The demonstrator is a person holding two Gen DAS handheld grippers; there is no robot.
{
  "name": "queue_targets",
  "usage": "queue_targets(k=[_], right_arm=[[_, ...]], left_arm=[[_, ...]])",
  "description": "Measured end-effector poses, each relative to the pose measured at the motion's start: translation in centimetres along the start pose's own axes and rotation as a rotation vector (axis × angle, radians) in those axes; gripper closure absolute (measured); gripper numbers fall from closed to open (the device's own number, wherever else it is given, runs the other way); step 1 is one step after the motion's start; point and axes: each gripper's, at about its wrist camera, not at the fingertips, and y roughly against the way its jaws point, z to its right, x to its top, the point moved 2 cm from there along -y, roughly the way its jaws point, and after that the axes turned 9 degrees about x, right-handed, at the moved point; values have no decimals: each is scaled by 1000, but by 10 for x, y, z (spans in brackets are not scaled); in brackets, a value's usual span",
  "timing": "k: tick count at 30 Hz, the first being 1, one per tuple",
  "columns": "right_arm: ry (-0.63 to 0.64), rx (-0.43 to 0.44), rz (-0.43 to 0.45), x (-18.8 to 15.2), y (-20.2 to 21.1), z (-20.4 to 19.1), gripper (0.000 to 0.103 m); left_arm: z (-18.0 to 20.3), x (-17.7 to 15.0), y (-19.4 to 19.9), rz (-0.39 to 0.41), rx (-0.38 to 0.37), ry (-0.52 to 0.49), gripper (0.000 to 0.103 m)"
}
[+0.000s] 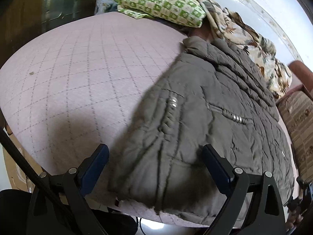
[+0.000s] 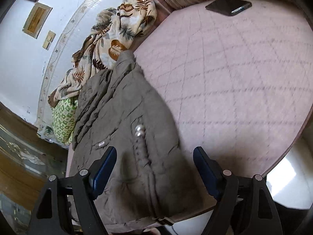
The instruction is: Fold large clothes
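Grey-brown quilted jacket (image 1: 205, 121) lies on the pink quilted mattress (image 1: 78, 74), its hem at the near edge. Left gripper (image 1: 155, 156) and right gripper (image 2: 154, 156) both stand wide apart above that hem, holding nothing, judged ready to take its corners for a fold. Beyond the collar: green checked cloth (image 1: 162, 5), leaf-print blanket (image 2: 117, 39). Far corner: dark phone (image 2: 228, 5).
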Motion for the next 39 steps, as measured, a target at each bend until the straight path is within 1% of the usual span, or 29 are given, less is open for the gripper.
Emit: queue_targets(k=[3, 5, 7, 9, 10, 12, 13, 14, 15, 17, 18, 19, 20, 21, 22, 23, 24, 26, 28, 29, 31, 33, 35, 39], right_arm=[[-5, 24, -24, -13, -4, -5, 18], [-3, 33, -33, -21, -2, -6, 18], [-22, 60, -44, -29, -2, -6, 18], [-41, 96, -57, -38, -3, -7, 18], [-34, 108, -68, -42, -5, -10, 18], [23, 105, -70, -45, -8, -22, 18], [41, 117, -72, -44, -10, -27, 19], [68, 135, -72, -45, -11, -35, 19], [103, 134, -65, -46, -11, -42, 20], [185, 111, -44, -47, -10, -56, 23], [197, 112, -43, -47, -12, -58, 25], [190, 108, -46, -48, -15, -56, 31], [175, 77, -62, -47, -20, -52, 43], [160, 32, -87, -47, -27, -44, 46], [131, 18, -99, -47, -31, -37, 49], [96, 36, -94, -46, -31, -32, 48], [61, 64, -86, -44, -29, -29, 48], [60, 84, -80, -43, -28, -30, 50], [90, 112, -73, -45, -26, -38, 58], [137, 99, -68, -45, -26, -46, 58], [203, 58, -83, -50, -30, -53, 58], [184, 16, -129, -55, -41, -45, 59], [147, 36, -125, -54, -41, -37, 60], [155, 39, -108, -55, -41, -36, 60]], left_arm=[[5, -5, 0, -11, -14, -7, 7], [9, -8, 1, -11, -9, -16, 7], [13, -10, 1, -11, -7, -24, 7], [16, -12, 3, -12, -22, -19, 7], [18, -13, 4, -12, -31, -20, 7], [23, -13, 6, -2, -50, -24, 7], [24, -13, 7, 3, -62, -24, 7], [27, -13, 10, 15, -76, -32, 7], [30, -13, 13, 32, -75, -45, 7], [34, -12, 18, 73, -62, -64, 7], [35, -12, 19, 84, -60, -67, 7], [35, -12, 18, 85, -57, -67, 7], [35, -12, 14, 76, -45, -69, 7], [35, -13, 9, 60, -36, -71, 7], [35, -13, 5, 44, -29, -70, 7], [35, -14, 1, 31, -23, -68, 7], [35, -14, 2, 39, -17, -72, 7], [38, -15, 3, 48, -4, -87, 7], [39, -16, 3, 55, 10, -98, 7], [40, -17, 4, 60, 16, -104, 7], [44, -19, 3, 73, 60, -140, 7], [48, -21, 1, 84, 99, -176, 7], [50, -22, 2, 97, 121, -190, 6], [57, -25, 6, 142, 175, -242, 6]])
